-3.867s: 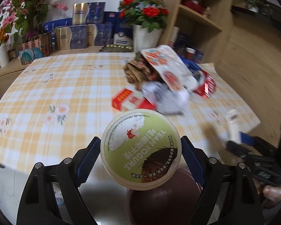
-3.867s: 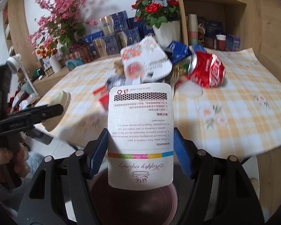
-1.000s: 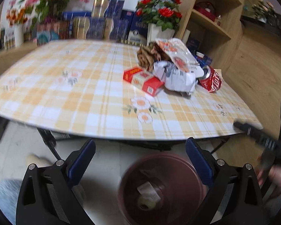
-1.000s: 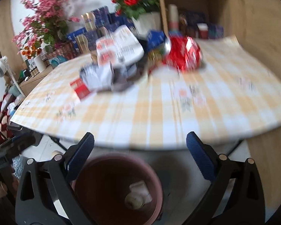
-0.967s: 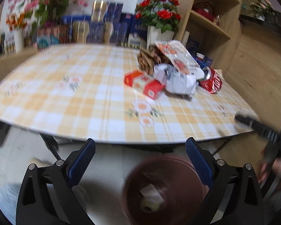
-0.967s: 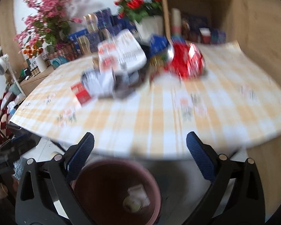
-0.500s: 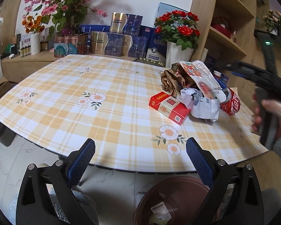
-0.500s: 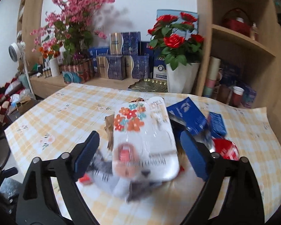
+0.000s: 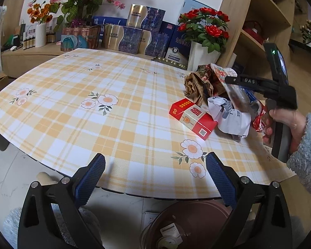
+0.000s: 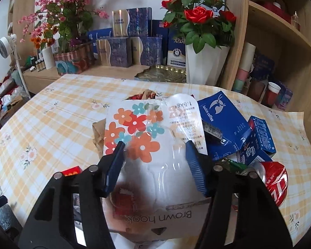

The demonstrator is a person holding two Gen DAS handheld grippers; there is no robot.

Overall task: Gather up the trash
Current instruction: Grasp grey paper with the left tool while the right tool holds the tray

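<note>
A pile of trash lies at the right of the table: a red cigarette box (image 9: 192,117), crumpled white paper (image 9: 231,116), brown paper (image 9: 197,87), a crushed red can (image 10: 274,181), blue cartons (image 10: 224,124). On top lies a flowered "Brown hook" blister pack (image 10: 155,151). My right gripper (image 10: 154,157) is open with its fingers on either side of that pack; it also shows in the left wrist view (image 9: 259,85). My left gripper (image 9: 154,178) is open and empty at the table's near edge, above a brown bin (image 9: 188,226) holding earlier trash.
The table wears a yellow checked cloth (image 9: 93,103). A white vase of red roses (image 10: 205,62), gift boxes (image 9: 124,38) and flowers stand behind it. A wooden shelf unit (image 10: 280,51) rises at the right.
Both grippers dropped their items into the bin. My right gripper rose from the bin to the pile and now straddles the flowered pack. My left gripper lifted slightly by the table edge.
</note>
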